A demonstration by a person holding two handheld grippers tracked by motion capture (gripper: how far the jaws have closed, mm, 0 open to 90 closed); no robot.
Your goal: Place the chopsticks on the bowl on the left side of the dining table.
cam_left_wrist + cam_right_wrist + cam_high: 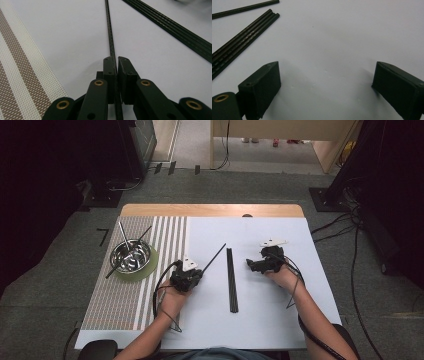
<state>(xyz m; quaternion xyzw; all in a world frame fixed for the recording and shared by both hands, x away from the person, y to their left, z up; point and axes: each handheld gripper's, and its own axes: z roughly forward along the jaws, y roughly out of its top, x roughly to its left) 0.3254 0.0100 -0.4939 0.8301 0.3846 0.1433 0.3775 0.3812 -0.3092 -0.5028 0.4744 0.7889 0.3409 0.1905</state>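
Observation:
A single black chopstick [215,256] lies slanted on the white table cover, and my left gripper [198,273] is shut on its near end. In the left gripper view the chopstick [110,32] runs straight away from between the pressed jaws of that gripper [117,60]. A bundle of several black chopsticks [232,280] lies lengthwise in the middle of the table, to the right of the held one [175,27]. My right gripper [251,265] rests just right of the bundle. Its jaws stand wide open over bare cover [324,75], with the bundle [239,47] to their left.
A steel bowl [114,256] with thin sticks in it sits on a green coaster [151,266] at the left, on a striped placemat [120,295]. The white cover [270,315] spans the table's right side. Cables trail from both grippers toward the near edge.

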